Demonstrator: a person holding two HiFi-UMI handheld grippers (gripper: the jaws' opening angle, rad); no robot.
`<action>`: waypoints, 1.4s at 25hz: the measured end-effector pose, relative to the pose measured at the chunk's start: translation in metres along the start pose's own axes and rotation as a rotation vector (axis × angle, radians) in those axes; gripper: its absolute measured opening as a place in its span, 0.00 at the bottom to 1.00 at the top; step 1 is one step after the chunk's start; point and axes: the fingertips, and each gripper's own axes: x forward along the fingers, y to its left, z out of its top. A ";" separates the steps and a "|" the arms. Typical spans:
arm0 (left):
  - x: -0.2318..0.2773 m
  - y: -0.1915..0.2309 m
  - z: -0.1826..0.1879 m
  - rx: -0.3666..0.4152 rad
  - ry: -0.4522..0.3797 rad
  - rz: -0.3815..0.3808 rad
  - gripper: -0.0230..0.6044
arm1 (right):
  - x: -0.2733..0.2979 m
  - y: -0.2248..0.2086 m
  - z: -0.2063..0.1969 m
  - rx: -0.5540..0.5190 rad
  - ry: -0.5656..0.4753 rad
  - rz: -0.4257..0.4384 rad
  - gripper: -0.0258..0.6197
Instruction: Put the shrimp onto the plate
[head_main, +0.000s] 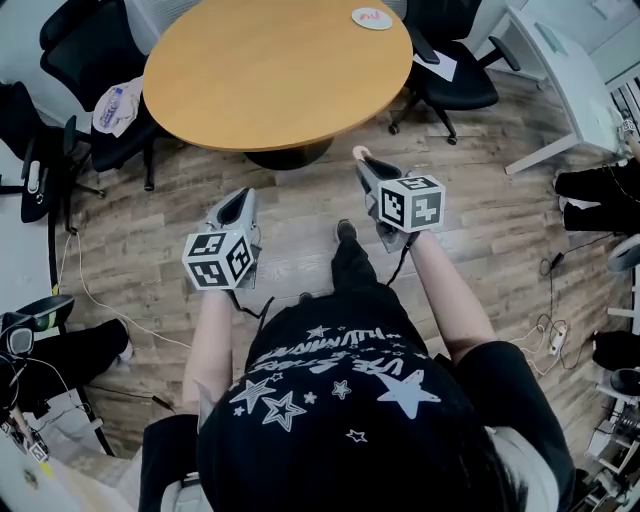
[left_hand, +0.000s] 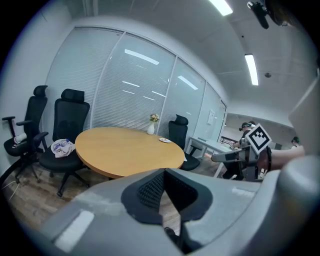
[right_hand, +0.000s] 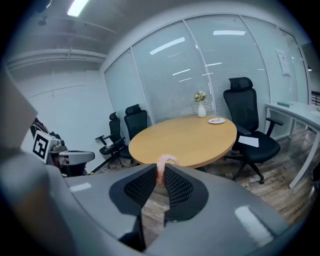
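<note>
A pink shrimp (right_hand: 163, 166) sticks out between the tips of my right gripper (right_hand: 161, 176), which is shut on it; from the head view the shrimp (head_main: 360, 153) shows at the tip of the right gripper (head_main: 364, 166), held over the wooden floor just short of the round table. A small white plate (head_main: 372, 17) with red marks lies at the far right edge of that table; it is also small and distant in the right gripper view, plate (right_hand: 217, 120). My left gripper (head_main: 240, 201) hangs level beside it, its jaws together with nothing between them (left_hand: 163, 187).
The round wooden table (head_main: 278, 68) stands ahead, with a white vase of flowers (right_hand: 201, 109) at its far side. Black office chairs (head_main: 452, 75) ring it, one (head_main: 110, 110) with a cloth bundle. A white desk (head_main: 560, 70) is at right. Cables trail on the floor (head_main: 95, 300).
</note>
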 end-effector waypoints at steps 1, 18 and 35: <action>0.007 0.004 0.004 -0.009 0.000 0.011 0.04 | 0.007 -0.005 0.005 -0.009 0.005 0.004 0.12; 0.141 0.023 0.069 -0.004 0.011 0.066 0.04 | 0.102 -0.120 0.099 0.011 0.010 0.045 0.12; 0.238 0.037 0.131 -0.027 -0.023 0.158 0.04 | 0.170 -0.212 0.157 0.040 0.028 0.090 0.12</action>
